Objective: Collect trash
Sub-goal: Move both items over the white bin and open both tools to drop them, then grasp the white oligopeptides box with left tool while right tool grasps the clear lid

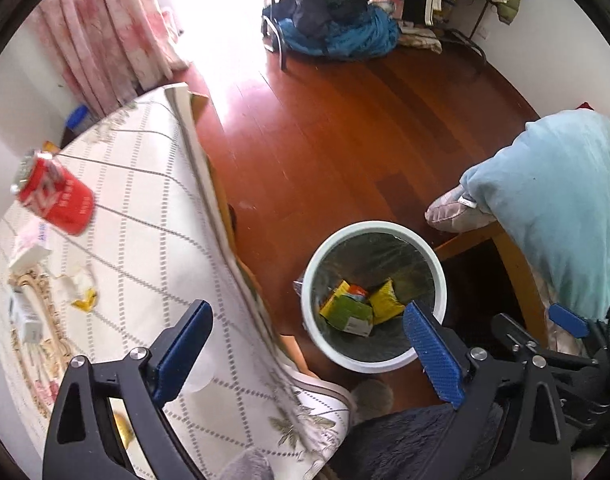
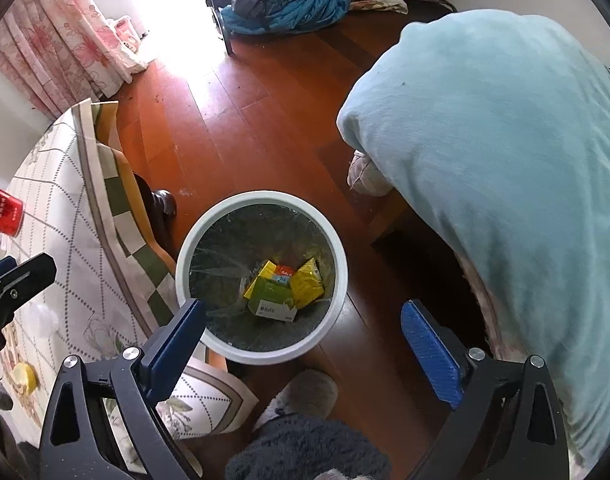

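Observation:
A white bin point(image 1: 375, 225) point(image 2: 261, 196) with a dark liner stands on the wooden floor beside the table. In it lie a green and yellow box point(image 1: 347, 314) point(image 2: 271, 300) and a yellow packet point(image 1: 387, 300) point(image 2: 307, 284). My left gripper point(image 1: 307, 312) hangs open and empty, one finger over the tablecloth and the other over the bin. My right gripper point(image 2: 303, 307) is open and empty above the bin's near rim. On the table point(image 1: 145, 200) lie a red can point(image 1: 57, 196) point(image 2: 3, 210), a crumpled tissue point(image 1: 79, 280) and a yellow wrapper point(image 1: 85, 302).
A light-blue cloth point(image 1: 565, 208) point(image 2: 505, 160) drapes over a wooden chair right of the bin. A grey slipper point(image 2: 305, 396) rests on the floor below the bin. A pile of blue clothes point(image 1: 337, 28) and pink curtains point(image 1: 105, 40) are at the back.

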